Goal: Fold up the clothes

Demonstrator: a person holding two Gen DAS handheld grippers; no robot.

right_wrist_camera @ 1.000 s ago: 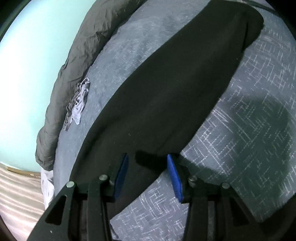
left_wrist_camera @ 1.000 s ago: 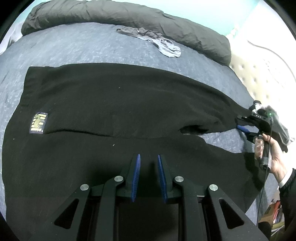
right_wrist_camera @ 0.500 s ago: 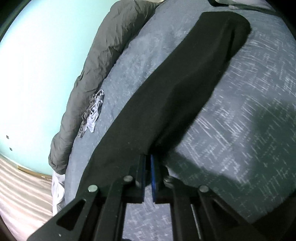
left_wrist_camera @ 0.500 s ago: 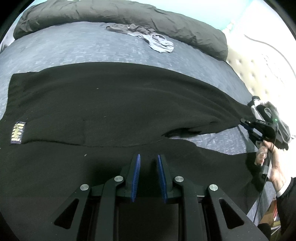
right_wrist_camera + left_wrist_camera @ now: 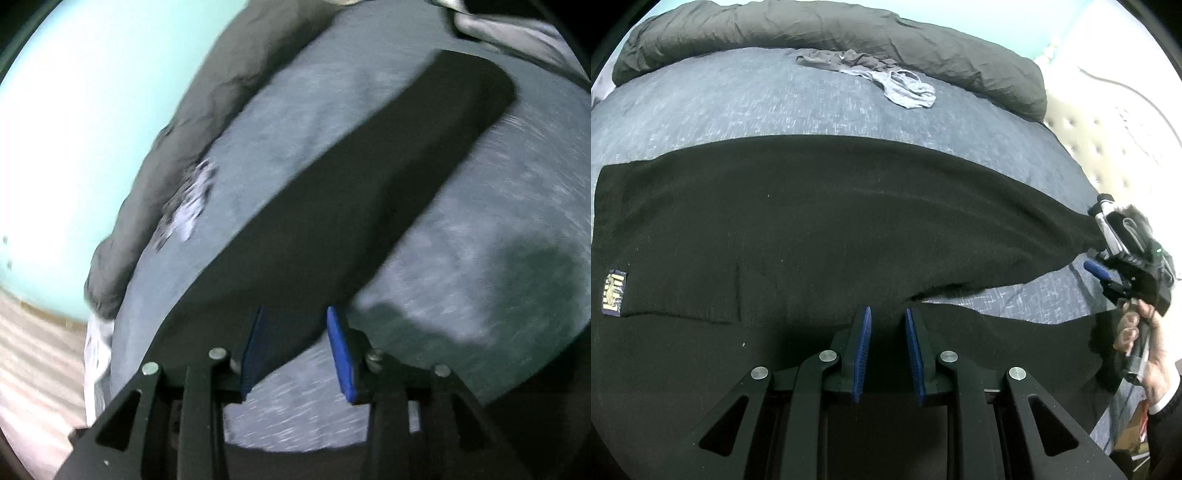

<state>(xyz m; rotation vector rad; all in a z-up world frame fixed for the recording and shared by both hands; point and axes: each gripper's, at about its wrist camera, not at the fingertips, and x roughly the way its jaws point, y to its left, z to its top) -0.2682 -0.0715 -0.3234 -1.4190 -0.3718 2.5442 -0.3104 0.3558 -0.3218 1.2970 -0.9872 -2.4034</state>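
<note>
While right tool [image 5: 295,350] opens over black garment [image 5: 831,221] hem — left tool [image 5: 885,350] narrowly parted, empty.

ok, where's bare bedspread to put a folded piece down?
Bare bedspread between the black garment and the rolled grey duvet, left of the crumpled grey clothing. Crowded near the right claw, where the black legs split.

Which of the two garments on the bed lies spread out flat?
The black trousers, spread flat across the blue-grey bed cover near both grippers. The small grey garment lies crumpled farther away, beside the dark duvet.
</note>
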